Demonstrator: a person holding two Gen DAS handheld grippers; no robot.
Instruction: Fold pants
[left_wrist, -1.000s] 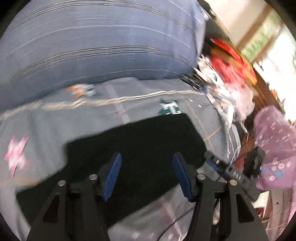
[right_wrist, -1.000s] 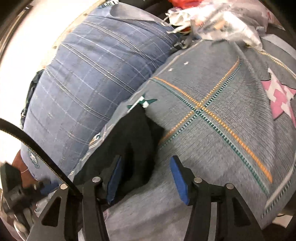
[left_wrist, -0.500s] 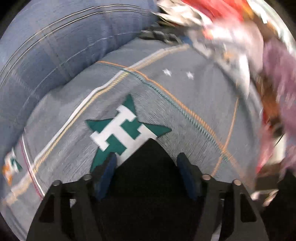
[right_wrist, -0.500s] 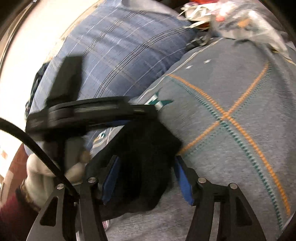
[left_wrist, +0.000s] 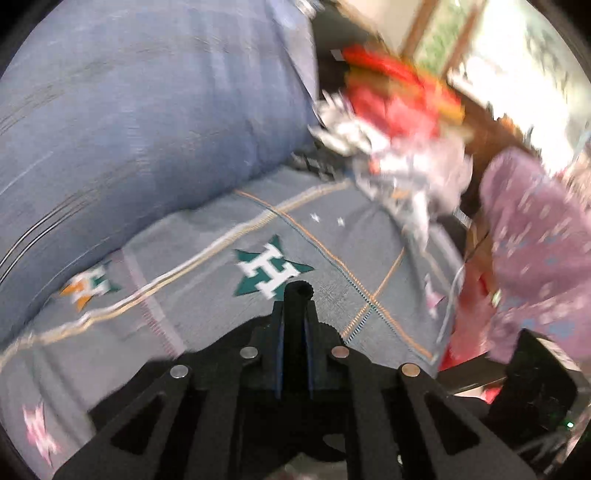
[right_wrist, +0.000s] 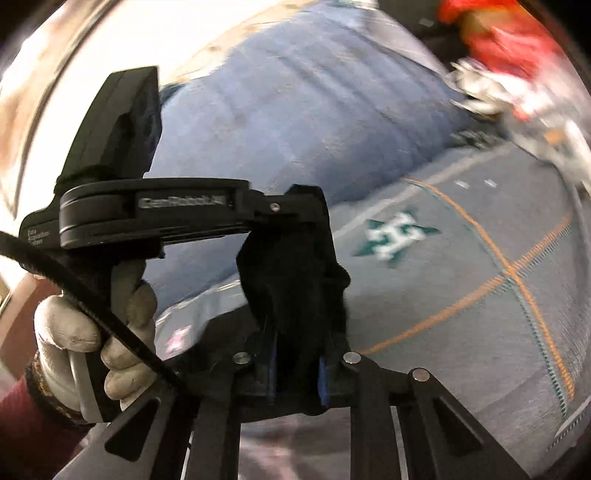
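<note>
Right wrist view shows my right tool (right_wrist: 297, 369) clamped on a bunch of the black pants (right_wrist: 295, 280), and my left tool (right_wrist: 295, 206), held in a gloved hand (right_wrist: 92, 343), pinching the same cloth just above; both sets of jaws have just been closing on it, over the grey patterned bed cover (right_wrist: 461, 314). Left wrist view has that tool (left_wrist: 295, 325) shut with dark cloth between the pads. For a clean fold I'd keep both pinches firm, draw the edge taut and level, and lay it down without twisting.
</note>
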